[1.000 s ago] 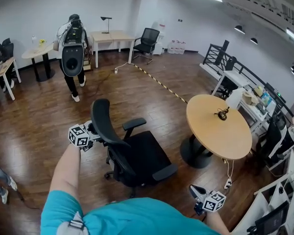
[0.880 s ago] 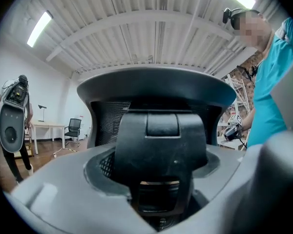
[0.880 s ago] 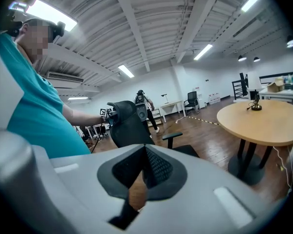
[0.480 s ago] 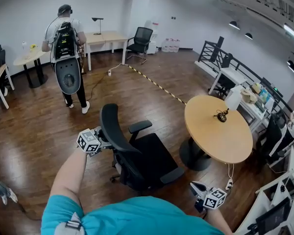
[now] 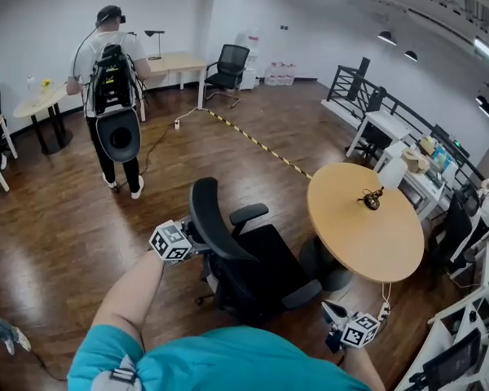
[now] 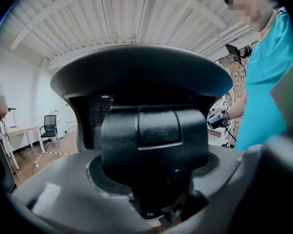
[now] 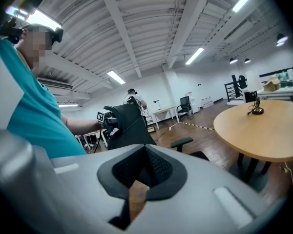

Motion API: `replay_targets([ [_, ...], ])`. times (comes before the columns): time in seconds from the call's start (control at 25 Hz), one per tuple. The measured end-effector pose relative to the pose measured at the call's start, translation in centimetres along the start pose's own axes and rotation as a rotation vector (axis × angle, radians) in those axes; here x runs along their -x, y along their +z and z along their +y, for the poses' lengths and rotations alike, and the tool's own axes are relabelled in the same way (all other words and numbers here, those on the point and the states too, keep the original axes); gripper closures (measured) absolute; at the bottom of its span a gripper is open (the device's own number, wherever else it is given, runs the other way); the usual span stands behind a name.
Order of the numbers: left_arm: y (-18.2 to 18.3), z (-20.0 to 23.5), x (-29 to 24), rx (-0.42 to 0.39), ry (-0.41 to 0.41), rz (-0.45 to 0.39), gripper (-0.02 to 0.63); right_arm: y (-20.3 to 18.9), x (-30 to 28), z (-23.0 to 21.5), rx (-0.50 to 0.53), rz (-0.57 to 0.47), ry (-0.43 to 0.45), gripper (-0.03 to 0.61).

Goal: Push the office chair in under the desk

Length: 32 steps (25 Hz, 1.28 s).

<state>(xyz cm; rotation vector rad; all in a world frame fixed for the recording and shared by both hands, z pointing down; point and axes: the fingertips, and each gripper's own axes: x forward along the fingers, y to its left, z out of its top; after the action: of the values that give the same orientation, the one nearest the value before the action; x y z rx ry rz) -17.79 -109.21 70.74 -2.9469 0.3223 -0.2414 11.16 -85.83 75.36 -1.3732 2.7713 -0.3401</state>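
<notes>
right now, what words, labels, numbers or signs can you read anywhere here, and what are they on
No readable text anywhere.
Left hand-held gripper and right hand-held gripper: only square marker patterns on their cubes, no letters.
Cardboard box: too small to read.

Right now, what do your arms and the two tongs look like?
The left tongs and right tongs have pale grey bodies, and each carries a white cube with black square markers. The right pair shows dark textured pads. The person wears a teal short-sleeved shirt; the forearms are bare.
</notes>
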Motion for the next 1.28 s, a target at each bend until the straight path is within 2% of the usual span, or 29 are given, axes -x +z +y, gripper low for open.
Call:
replay_targets([
  [0.24,-0.1,2.3,-6.6,0.003,-0.008,0.033,0.179,1.9,2.0,-8.5,-0.033,-0.036,-0.007,0.578],
  [0.44,2.9,1.2,-11.5,0.014,0.032,0.034,0.179,4.8,6.6,-15.2,-0.009,-0.006,0.095,0.578],
  [0.56,3.1,-0.6,-13.6,0.027,0.065,0.045,0.179,6.1,9.6,-18.4,0.018,0.022,0.153,0.578],
  [0.8,5.5,-1.7,-21.6,0.038,0.133,0.053,0.179,9.2,14.5,-27.0,0.006,0.035,0.194,0.578],
  [1.28,4.8,0.5,-30.9,0.052,0.104,0.098,0.178,8.7,16.7,-32.2,-0.016,0.011,0.164,0.578],
])
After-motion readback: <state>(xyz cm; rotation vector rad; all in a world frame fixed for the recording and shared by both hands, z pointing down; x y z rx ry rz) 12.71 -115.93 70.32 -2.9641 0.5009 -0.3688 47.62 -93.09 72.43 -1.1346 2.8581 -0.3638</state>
